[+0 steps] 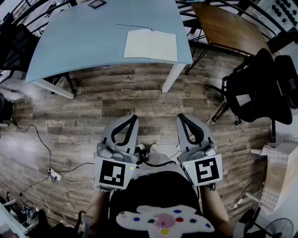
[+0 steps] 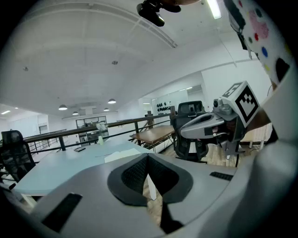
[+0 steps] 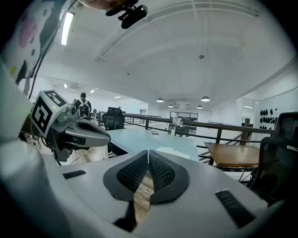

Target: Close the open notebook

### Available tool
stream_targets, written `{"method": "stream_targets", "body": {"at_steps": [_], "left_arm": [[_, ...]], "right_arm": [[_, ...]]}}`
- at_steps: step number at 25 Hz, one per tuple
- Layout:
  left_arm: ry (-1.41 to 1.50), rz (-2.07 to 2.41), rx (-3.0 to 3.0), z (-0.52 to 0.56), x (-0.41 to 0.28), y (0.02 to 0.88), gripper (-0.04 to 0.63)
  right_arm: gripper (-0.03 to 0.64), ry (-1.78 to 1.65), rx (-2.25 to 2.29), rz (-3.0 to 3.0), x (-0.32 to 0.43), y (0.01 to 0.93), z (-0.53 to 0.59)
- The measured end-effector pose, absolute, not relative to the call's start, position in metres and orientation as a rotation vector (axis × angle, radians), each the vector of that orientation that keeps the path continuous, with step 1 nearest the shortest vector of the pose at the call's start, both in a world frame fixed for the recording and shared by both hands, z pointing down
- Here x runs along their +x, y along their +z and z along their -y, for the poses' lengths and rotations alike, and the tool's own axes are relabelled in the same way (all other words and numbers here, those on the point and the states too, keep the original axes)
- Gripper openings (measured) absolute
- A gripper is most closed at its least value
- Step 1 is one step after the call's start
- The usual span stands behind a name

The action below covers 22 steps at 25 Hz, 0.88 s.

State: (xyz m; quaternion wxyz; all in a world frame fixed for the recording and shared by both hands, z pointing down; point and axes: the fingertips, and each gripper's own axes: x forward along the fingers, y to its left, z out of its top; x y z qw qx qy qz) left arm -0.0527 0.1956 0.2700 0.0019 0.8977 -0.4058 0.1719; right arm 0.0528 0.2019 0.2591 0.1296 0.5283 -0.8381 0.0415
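An open white notebook (image 1: 151, 44) lies flat near the right front corner of the pale blue table (image 1: 84, 37). It shows as a thin pale slab in the left gripper view (image 2: 122, 155) and the right gripper view (image 3: 173, 151). My left gripper (image 1: 133, 119) and right gripper (image 1: 180, 118) are held close to the body over the wooden floor, well short of the table. Both are shut with nothing between the jaws.
A brown wooden table (image 1: 227, 25) stands to the right of the blue one. Black office chairs (image 1: 260, 86) are at the right, another chair (image 1: 14, 44) at the left. Cables and a power strip (image 1: 55, 175) lie on the floor. A small dark object (image 1: 97, 4) rests at the table's far edge.
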Motion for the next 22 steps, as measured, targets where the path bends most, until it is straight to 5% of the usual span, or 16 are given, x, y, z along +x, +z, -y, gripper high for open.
{"method": "stream_targets", "body": {"at_steps": [22], "left_arm": [[0.544, 1.325, 2.774, -0.201, -0.037, 0.27, 0.014]], "right_arm": [[0.035, 0.138, 1.514, 2.471, 0.071, 0.263, -0.208]]}}
